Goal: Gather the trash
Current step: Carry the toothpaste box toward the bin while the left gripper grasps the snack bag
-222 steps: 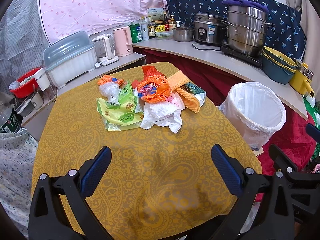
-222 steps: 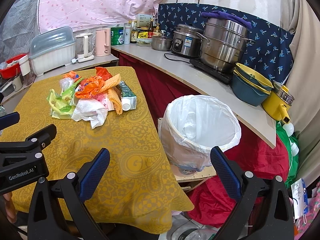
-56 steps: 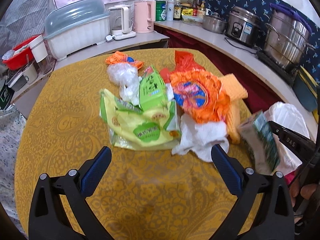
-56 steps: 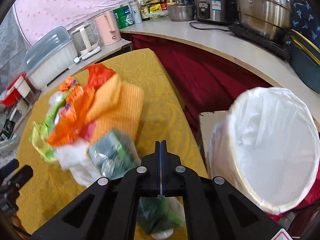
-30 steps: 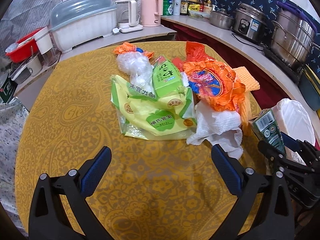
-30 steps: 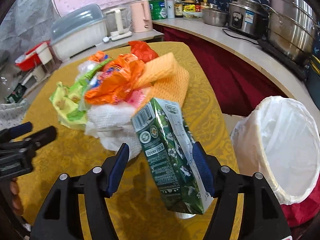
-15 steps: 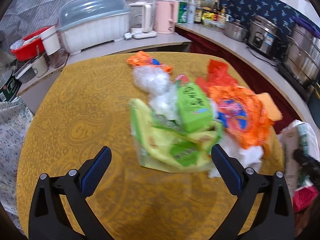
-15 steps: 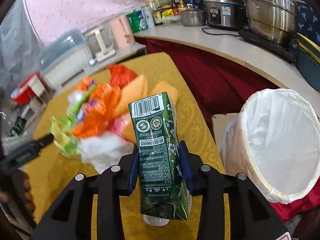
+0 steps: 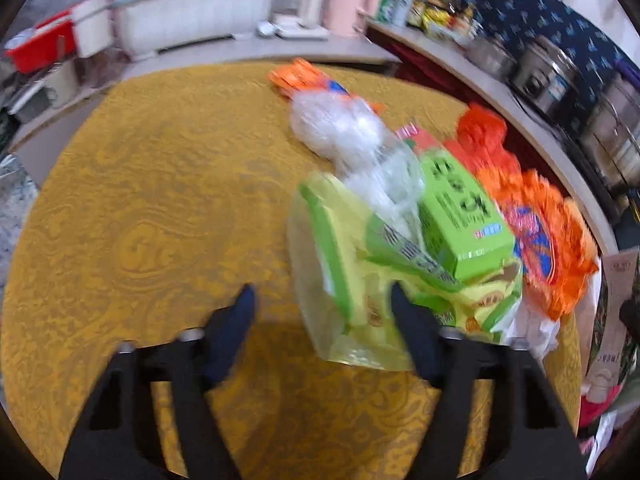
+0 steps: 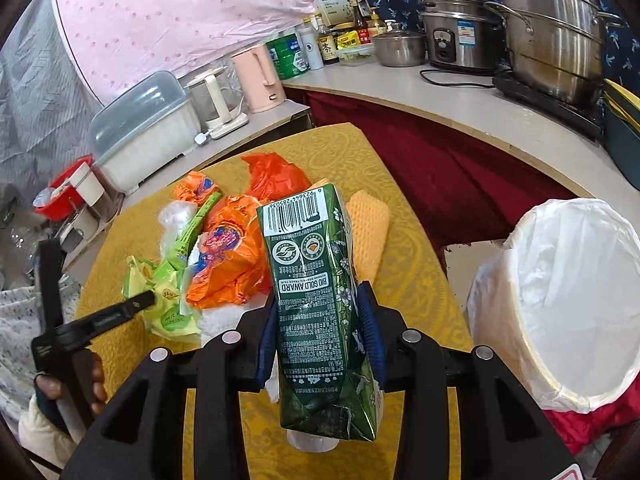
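My right gripper [image 10: 320,328] is shut on a dark green drink carton [image 10: 316,304] and holds it upright above the yellow table [image 10: 400,200], left of the white-lined trash bin [image 10: 560,300]. The trash pile holds a yellow-green bag [image 9: 360,280], a green box [image 9: 460,216], an orange wrapper [image 9: 536,236], clear plastic [image 9: 340,128] and white tissue. My left gripper [image 9: 320,312] is open at the near left edge of the yellow-green bag, with its right finger against the bag; it also shows in the right wrist view [image 10: 132,304].
A curved counter [image 10: 480,104] behind carries steel pots [image 10: 552,32], a rice cooker, bottles, a pink kettle [image 10: 260,76] and a lidded white box [image 10: 144,128]. A red cloth hangs below the counter. The bin stands off the table's right edge.
My left gripper has moved forward and down to the bag's edge, and its fingers have narrowed. My right gripper has kept its hold on the carton, lifted above the table.
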Action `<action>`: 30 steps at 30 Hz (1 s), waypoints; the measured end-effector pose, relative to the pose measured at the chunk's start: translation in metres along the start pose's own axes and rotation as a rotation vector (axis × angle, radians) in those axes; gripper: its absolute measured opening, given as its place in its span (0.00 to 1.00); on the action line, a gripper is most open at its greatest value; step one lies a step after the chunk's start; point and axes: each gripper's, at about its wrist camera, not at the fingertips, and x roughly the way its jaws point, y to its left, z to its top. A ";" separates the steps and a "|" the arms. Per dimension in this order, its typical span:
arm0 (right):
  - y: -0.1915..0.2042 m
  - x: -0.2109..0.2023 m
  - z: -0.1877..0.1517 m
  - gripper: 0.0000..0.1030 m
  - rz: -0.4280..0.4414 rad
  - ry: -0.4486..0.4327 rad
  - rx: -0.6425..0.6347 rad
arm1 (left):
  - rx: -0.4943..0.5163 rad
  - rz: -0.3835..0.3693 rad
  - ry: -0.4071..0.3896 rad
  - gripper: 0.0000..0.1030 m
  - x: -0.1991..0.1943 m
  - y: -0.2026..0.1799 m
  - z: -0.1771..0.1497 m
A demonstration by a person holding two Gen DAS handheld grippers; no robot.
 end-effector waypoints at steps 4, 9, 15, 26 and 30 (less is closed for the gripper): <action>0.004 0.000 -0.002 0.35 0.003 0.009 -0.005 | 0.009 -0.029 0.007 0.18 -0.001 -0.002 -0.006; 0.006 -0.013 -0.003 0.35 0.020 -0.012 -0.003 | 0.035 -0.019 -0.035 0.15 -0.028 -0.005 -0.014; -0.002 -0.041 -0.005 0.35 0.058 -0.062 0.030 | 0.043 -0.034 -0.102 0.10 -0.080 -0.009 -0.020; -0.050 -0.105 -0.008 0.35 0.050 -0.182 0.118 | 0.157 -0.133 -0.200 0.10 -0.147 -0.077 -0.024; -0.084 -0.123 -0.015 0.35 -0.005 -0.214 0.166 | 0.244 -0.191 -0.187 0.10 -0.141 -0.130 -0.025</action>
